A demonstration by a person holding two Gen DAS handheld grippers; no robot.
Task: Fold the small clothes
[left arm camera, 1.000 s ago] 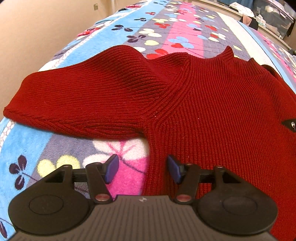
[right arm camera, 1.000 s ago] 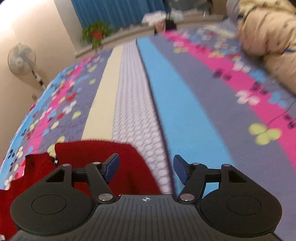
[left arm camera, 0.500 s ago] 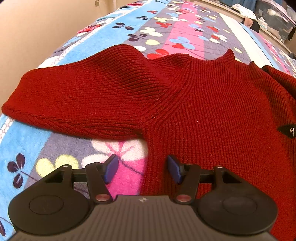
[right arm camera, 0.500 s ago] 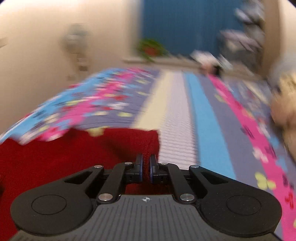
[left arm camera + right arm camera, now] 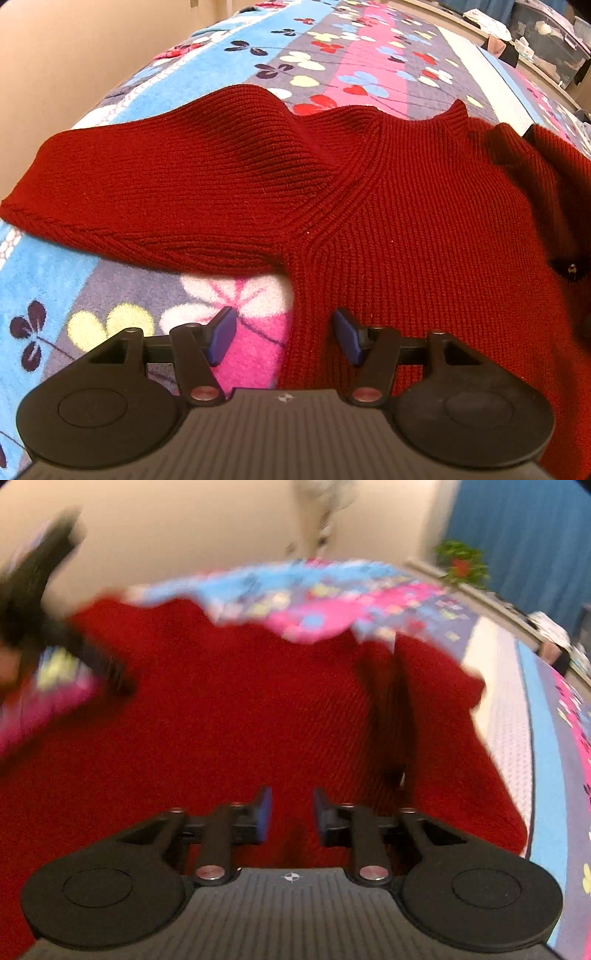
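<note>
A dark red knit sweater [image 5: 388,206] lies on a flowered blanket [image 5: 92,280], one sleeve [image 5: 166,192] stretched to the left. My left gripper [image 5: 284,338] is open and empty, low over the sweater's side edge below the armpit. In the blurred right wrist view the sweater [image 5: 240,720] fills the middle, with its other sleeve [image 5: 436,709] folded over onto the body at the right. My right gripper [image 5: 291,814] hovers over the sweater, its jaws partly open with nothing between them. The left gripper [image 5: 44,602] shows as a dark blur at the far left.
The blanket [image 5: 332,590] covers a bed that runs beyond the sweater. A beige wall [image 5: 74,55] lies left of the bed. A potted plant [image 5: 461,563] and blue curtain [image 5: 524,535] stand at the far end, with clutter on a ledge [image 5: 546,33].
My right gripper shut on the sweater's right sleeve, swung left over the body, and now stands partly open, with the sleeve folded across. My left gripper has barely moved.
</note>
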